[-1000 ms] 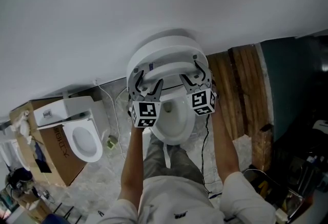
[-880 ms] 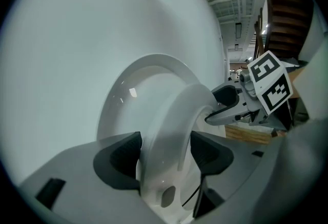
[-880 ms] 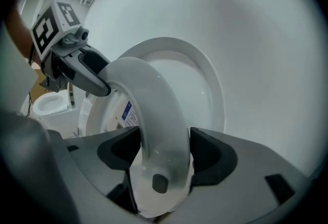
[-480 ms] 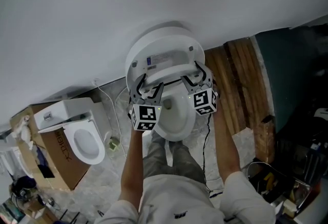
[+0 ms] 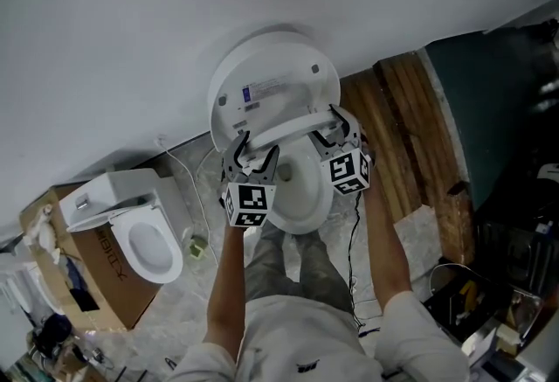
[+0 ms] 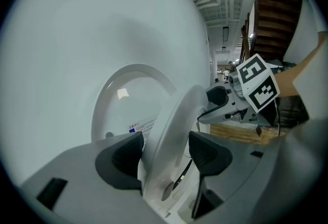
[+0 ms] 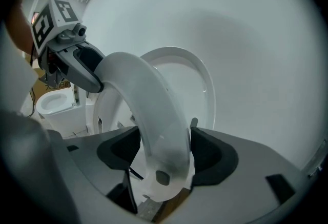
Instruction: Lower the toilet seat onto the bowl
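Note:
A white toilet stands against the wall with its lid [image 5: 271, 79] upright. The seat ring [image 5: 293, 125] is tilted forward off the lid, partway above the bowl [image 5: 301, 192]. My left gripper [image 5: 256, 149] grips the ring's left side. In the left gripper view the seat [image 6: 177, 120] sits between its pads [image 6: 128, 154], which are closing on it. My right gripper [image 5: 334, 131] holds the ring's right side. In the right gripper view the seat [image 7: 143, 95] fills the gap between both pads [image 7: 207, 154]. The lid [image 7: 192, 72] shows behind it.
A second toilet [image 5: 144, 236] rests on a cardboard box [image 5: 87, 284] at the left. Wooden planks [image 5: 406, 135] lie along the right of the bowl, with dark clutter beyond. A cable [image 5: 354, 227] runs over the floor. The person's legs stand in front of the bowl.
The seat ring has swung forward and down, away from the upright lid, with both grippers moving along on it. The lid has stayed against the wall.

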### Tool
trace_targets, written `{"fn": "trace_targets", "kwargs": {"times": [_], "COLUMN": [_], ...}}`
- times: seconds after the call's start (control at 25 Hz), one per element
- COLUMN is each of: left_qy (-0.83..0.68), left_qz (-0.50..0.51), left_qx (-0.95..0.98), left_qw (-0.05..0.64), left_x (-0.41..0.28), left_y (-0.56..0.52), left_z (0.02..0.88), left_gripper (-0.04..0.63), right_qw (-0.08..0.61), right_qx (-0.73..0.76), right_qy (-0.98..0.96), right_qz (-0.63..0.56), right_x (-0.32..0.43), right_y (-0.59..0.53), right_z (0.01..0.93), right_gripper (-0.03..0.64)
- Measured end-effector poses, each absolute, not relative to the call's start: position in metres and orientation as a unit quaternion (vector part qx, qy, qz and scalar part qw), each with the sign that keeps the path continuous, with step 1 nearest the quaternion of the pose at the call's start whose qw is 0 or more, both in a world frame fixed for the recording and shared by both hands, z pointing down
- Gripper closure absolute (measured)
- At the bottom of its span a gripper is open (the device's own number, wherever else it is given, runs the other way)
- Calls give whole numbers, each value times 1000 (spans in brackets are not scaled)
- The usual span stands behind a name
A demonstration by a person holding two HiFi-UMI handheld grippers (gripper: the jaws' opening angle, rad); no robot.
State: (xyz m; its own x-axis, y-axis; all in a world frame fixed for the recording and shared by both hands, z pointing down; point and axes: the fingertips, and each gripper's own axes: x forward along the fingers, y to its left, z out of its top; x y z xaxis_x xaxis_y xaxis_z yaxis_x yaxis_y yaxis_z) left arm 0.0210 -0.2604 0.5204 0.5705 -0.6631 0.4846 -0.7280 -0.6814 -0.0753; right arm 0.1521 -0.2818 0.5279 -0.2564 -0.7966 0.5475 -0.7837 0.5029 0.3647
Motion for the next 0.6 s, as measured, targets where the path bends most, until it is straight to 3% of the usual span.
{"fn": "trace_targets", "kwargs": {"times": [0.6], "left_qy": [-403], "left_qz": [250], "left_qx": [879], "left_qw": [54], "left_x": [32], "left_y": [-203], "left_z": [527], "left_gripper": [294], "right_qw": [332], "right_qx": [446], "right_qy": [-831], "right_qz": [-12], "right_x": [163], "right_y": [-223], "right_z": [536], "right_gripper": [308]}}
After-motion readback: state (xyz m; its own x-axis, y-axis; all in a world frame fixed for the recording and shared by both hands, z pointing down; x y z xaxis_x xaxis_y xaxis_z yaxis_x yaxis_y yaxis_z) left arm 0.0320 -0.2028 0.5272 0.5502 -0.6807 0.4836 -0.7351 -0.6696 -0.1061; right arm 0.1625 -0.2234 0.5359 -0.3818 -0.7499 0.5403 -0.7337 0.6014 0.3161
